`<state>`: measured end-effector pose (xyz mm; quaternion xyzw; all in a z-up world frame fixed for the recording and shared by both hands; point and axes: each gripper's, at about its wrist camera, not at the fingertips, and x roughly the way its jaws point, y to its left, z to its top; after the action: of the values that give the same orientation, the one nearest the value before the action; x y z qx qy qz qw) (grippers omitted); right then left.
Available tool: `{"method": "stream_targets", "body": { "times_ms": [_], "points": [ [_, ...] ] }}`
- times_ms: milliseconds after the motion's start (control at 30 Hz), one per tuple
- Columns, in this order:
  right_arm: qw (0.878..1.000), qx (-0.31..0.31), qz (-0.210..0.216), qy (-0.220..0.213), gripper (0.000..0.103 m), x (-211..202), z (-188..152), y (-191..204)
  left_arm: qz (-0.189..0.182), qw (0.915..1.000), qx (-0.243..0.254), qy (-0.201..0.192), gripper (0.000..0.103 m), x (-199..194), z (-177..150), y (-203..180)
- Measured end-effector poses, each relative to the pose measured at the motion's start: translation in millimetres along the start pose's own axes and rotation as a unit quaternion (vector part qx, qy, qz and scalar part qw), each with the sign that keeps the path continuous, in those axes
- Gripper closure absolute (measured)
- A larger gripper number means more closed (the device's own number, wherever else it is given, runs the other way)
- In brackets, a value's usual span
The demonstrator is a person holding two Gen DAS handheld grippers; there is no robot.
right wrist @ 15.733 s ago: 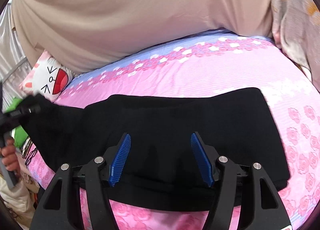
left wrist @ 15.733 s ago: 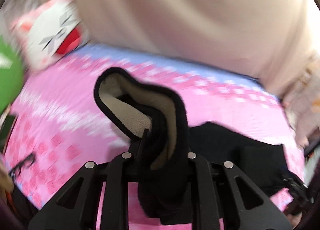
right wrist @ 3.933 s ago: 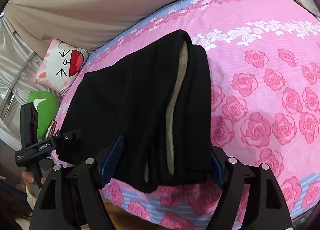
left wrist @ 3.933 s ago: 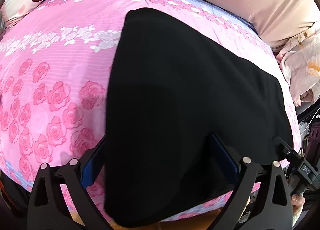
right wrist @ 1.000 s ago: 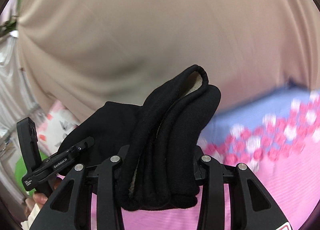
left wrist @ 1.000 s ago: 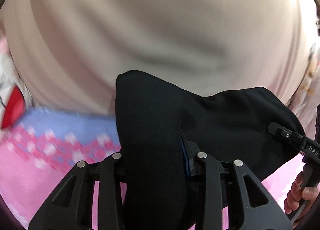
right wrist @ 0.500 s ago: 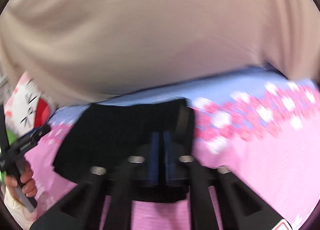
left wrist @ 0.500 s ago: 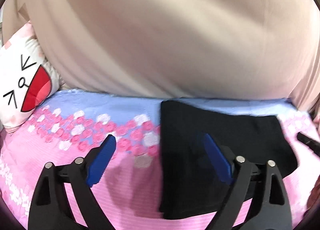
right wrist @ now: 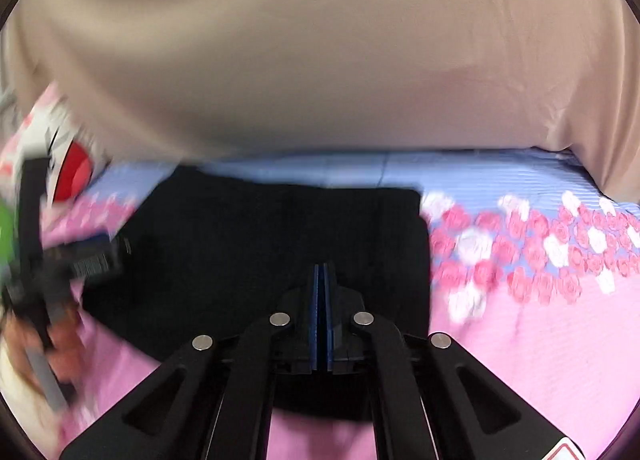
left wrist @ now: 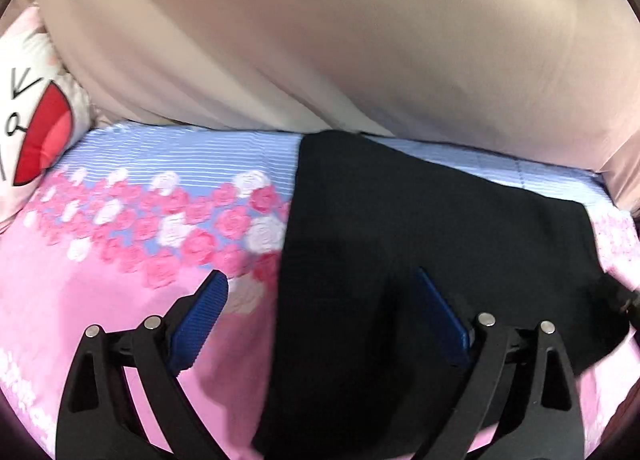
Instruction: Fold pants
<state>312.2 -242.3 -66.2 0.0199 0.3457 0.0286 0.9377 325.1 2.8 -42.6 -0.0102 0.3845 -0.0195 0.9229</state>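
The black fleece pants (left wrist: 400,260), folded into a compact rectangle, lay flat on the pink bedsheet printed with roses and edged in a blue-striped band (left wrist: 100,300). Their far edge reached that blue band, just short of the beige draped cloth (left wrist: 320,40) that rose behind the bed.

The left gripper (left wrist: 320,312) hung above the pants' left edge with its jaws opening, already spread wide and pressing on nothing. One blue ribbed pad (left wrist: 198,324) stood over bare pink sheet beside the pants, and the other sat over the black fabric itself. Left of the pants, at the bed's head, a white cushion with a cartoon face and red open mouth (left wrist: 36,132) leaned against the beige cloth.

The right gripper (right wrist: 322,272) hovered over the near middle of the pants (right wrist: 280,252) with its two blue pads pressed flat together, closed, with no cloth between them. In this view the left gripper (right wrist: 86,260) appeared as a blurred black shape at the pants' left end, with the person's hand (right wrist: 44,344) on its handle. The cushion (right wrist: 60,156) showed behind it, smeared by motion, and the rose border of the sheet (right wrist: 540,244) ran off to the right of the pants.
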Motion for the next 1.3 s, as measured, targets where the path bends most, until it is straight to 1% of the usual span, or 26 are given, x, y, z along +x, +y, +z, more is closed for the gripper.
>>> {"method": "stream_targets", "body": {
  "times_ms": [67, 133, 200, 233, 267, 333, 400, 433, 467, 500, 533, 567, 633, 700, 733, 800, 833, 867, 900, 967, 1000, 1033, 1067, 1133, 1200, 1300],
  "points": [
    [1.000, 0.002, -0.008, 0.020, 0.103, 7.0, -18.6, -8.1, 0.001, 0.9999, 0.012, -0.006, 0.012, -15.5, -10.1, 1.4],
    [0.999, 0.035, 0.010, 0.010, 0.103, -4.1, -24.5, -18.6, 0.004, 0.9996, 0.027, 0.001, 0.012, -26.9, -23.4, 0.2],
    [0.999, 0.052, 0.013, 0.001, 0.088, -22.7, -25.2, -19.8, -0.010, 0.9993, 0.033, 0.011, 0.012, -32.7, -35.9, -0.2],
    [0.999, 0.050, 0.007, -0.008, 0.066, -33.1, -27.1, -20.3, -0.016, 0.9992, 0.033, 0.013, 0.012, -34.7, -42.7, 0.5],
    [0.999, 0.048, -0.003, -0.016, 0.053, -38.4, -30.5, -21.0, -0.020, 0.9991, 0.033, 0.016, 0.011, -33.2, -44.4, 3.4],
    [0.998, 0.061, -0.010, -0.013, 0.052, -41.1, -36.3, -23.3, -0.019, 0.9990, 0.028, 0.029, 0.011, -28.9, -49.0, 2.6],
    [0.996, 0.090, -0.002, 0.012, 0.047, -30.8, -40.9, -31.1, -0.030, 0.9980, 0.009, 0.055, 0.011, -16.4, -51.8, 3.6],
    [0.993, 0.113, 0.008, 0.028, 0.046, -20.2, -42.8, -38.4, -0.036, 0.9972, 0.000, 0.065, 0.011, -9.8, -51.6, 4.3],
    [0.991, 0.128, 0.022, 0.034, 0.044, -21.6, -44.7, -41.0, -0.048, 0.9959, -0.017, 0.075, 0.010, -2.4, -51.1, 8.0],
    [0.989, 0.137, 0.029, 0.039, 0.048, -15.9, -46.9, -43.1, -0.061, 0.9946, -0.027, 0.079, 0.015, -2.6, -50.3, 9.5],
    [0.989, 0.137, 0.032, 0.040, 0.059, -13.8, -47.8, -42.7, -0.083, 0.9927, -0.032, 0.081, 0.034, -2.2, -48.7, 11.8],
    [0.989, 0.135, 0.041, 0.038, 0.068, -13.4, -46.6, -41.1, -0.101, 0.9909, -0.031, 0.083, 0.044, -3.0, -46.8, 12.4],
    [0.990, 0.127, 0.045, 0.034, 0.074, -21.2, -40.7, -35.2, -0.100, 0.9913, -0.034, 0.079, 0.076, -15.4, -42.8, 13.5],
    [0.991, 0.118, 0.058, 0.015, 0.075, -42.1, -36.1, -28.1, -0.109, 0.9906, -0.036, 0.075, 0.081, -29.6, -39.1, 15.9],
    [0.991, 0.115, 0.063, 0.009, 0.075, -51.3, -35.5, -25.4, -0.114, 0.9901, -0.035, 0.073, 0.081, -38.2, -38.7, 18.1],
    [0.992, 0.111, 0.067, -0.001, 0.074, -68.2, -41.2, -24.6, -0.133, 0.9866, -0.036, 0.087, 0.080, -45.2, -44.3, 22.5],
    [0.992, 0.110, 0.060, 0.002, 0.070, -67.9, -45.3, -26.2, -0.134, 0.9861, -0.033, 0.093, 0.077, -43.8, -47.5, 22.3],
    [0.992, 0.111, 0.049, 0.022, 0.065, -56.7, -52.4, -30.2, -0.117, 0.9881, -0.024, 0.097, 0.074, -38.1, -53.1, 18.9],
    [0.992, 0.116, 0.041, 0.041, 0.061, -45.0, -58.3, -34.1, -0.103, 0.9897, -0.015, 0.098, 0.067, -33.0, -55.2, 15.6],
    [0.987, 0.146, 0.049, 0.041, 0.060, -42.6, -67.3, -41.3, -0.071, 0.9946, 0.003, 0.076, 0.064, -38.8, -62.2, 6.1],
    [0.988, 0.146, 0.042, 0.034, 0.060, -54.7, -65.1, -37.9, -0.057, 0.9962, 0.018, 0.063, 0.061, -47.6, -63.1, 0.6],
    [0.990, 0.139, 0.030, 0.021, 0.060, -64.4, -63.9, -34.3, -0.045, 0.9971, 0.029, 0.054, 0.051, -56.7, -64.1, -3.3],
    [0.992, 0.123, 0.002, -0.006, 0.059, -83.9, -63.6, -25.1, -0.032, 0.9978, 0.040, 0.041, 0.047, -66.5, -65.3, -7.7],
    [0.994, 0.098, -0.027, -0.029, 0.059, -107.7, -67.9, -8.6, -0.017, 0.9979, 0.062, 0.014, 0.033, -88.1, -71.2, -15.7],
    [0.995, 0.086, -0.035, -0.041, 0.059, -127.0, -78.6, 9.0, 0.002, 0.9971, 0.076, -0.001, 0.031, -104.0, -80.2, -21.5],
    [0.995, 0.064, -0.062, -0.048, 0.059, -144.8, -94.3, 33.1, 0.019, 0.9959, 0.089, -0.007, 0.022, -121.0, -94.7, -28.3]
  ]
}}
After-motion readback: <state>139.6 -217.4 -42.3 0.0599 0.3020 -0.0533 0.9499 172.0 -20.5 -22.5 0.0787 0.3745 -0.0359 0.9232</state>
